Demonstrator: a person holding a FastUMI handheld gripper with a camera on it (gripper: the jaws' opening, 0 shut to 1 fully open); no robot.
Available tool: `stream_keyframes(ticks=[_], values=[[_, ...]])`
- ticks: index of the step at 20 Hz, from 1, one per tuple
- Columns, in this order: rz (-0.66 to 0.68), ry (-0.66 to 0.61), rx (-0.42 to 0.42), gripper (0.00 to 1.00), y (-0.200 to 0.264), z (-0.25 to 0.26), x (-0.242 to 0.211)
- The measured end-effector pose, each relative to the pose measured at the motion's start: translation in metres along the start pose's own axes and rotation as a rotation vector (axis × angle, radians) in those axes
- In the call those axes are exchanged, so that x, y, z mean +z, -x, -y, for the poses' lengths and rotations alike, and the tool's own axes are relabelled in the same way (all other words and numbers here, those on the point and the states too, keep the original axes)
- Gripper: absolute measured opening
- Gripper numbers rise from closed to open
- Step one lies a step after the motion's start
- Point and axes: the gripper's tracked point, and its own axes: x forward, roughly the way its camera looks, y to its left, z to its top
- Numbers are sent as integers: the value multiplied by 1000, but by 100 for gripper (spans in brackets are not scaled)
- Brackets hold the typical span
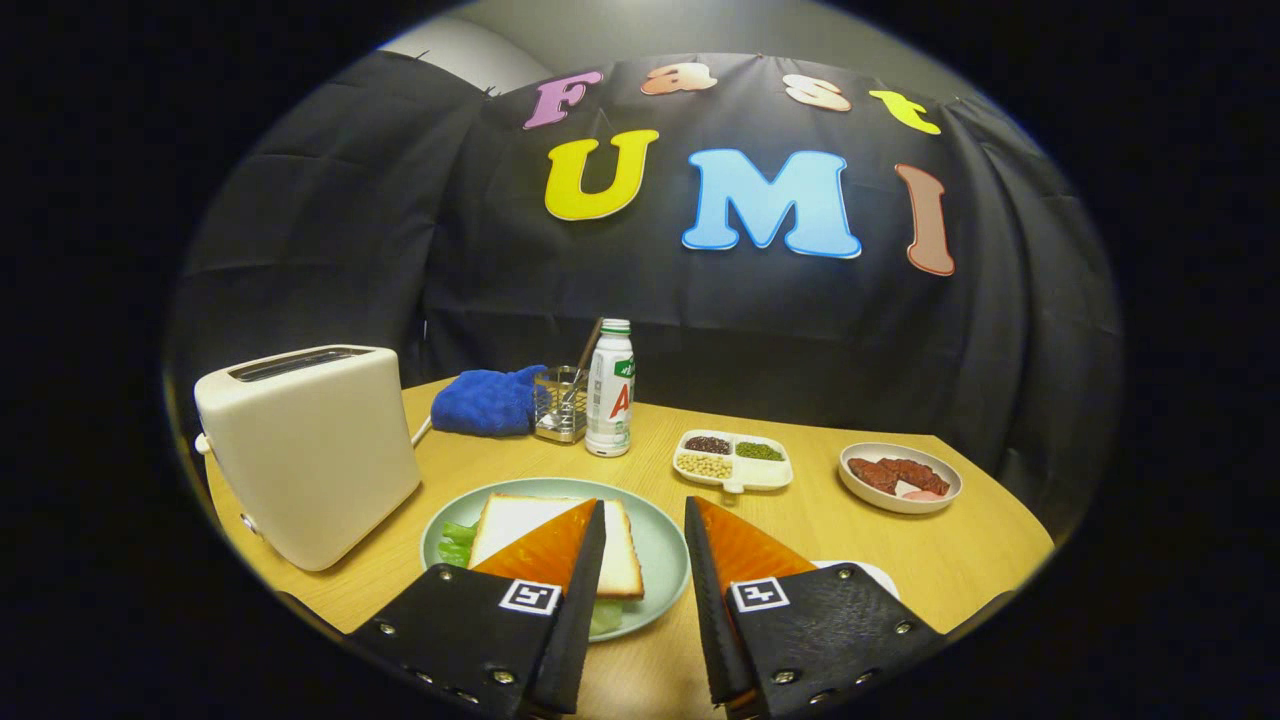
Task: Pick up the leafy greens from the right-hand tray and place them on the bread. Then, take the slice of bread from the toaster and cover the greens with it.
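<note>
Hovering released over the plate (660, 560), your tool (645, 550) faces soft, crushable bread (520, 525) already covering limp greens (457, 545).

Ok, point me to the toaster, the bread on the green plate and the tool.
toaster (310, 450): gripper view, middle of its front face.
bread (520, 522): gripper view, bare top of the slice, over greens.
tool (645, 525): gripper view, midway between its open, empty fingertips, above the plate.

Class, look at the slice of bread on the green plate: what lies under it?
Leafy greens stick out from under the bread slice on the green plate. Whatever else lies beneath is covered. The hand-held gripper hangs open above the plate, holding nothing.
</note>
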Motion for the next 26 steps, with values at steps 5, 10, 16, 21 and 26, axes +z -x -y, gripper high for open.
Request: stream_keyframes(ticks=[5, 10, 16, 21, 26], values=[[44, -22, -19, 47, 22, 38, 13], [58, -40, -81, 48, 41, 95, 15], [61, -57, -154, 48, 60, 172, 6], [70, -66, -192, 47, 74, 244, -3], [77, -97, -244, 47, 92, 314, -14]])
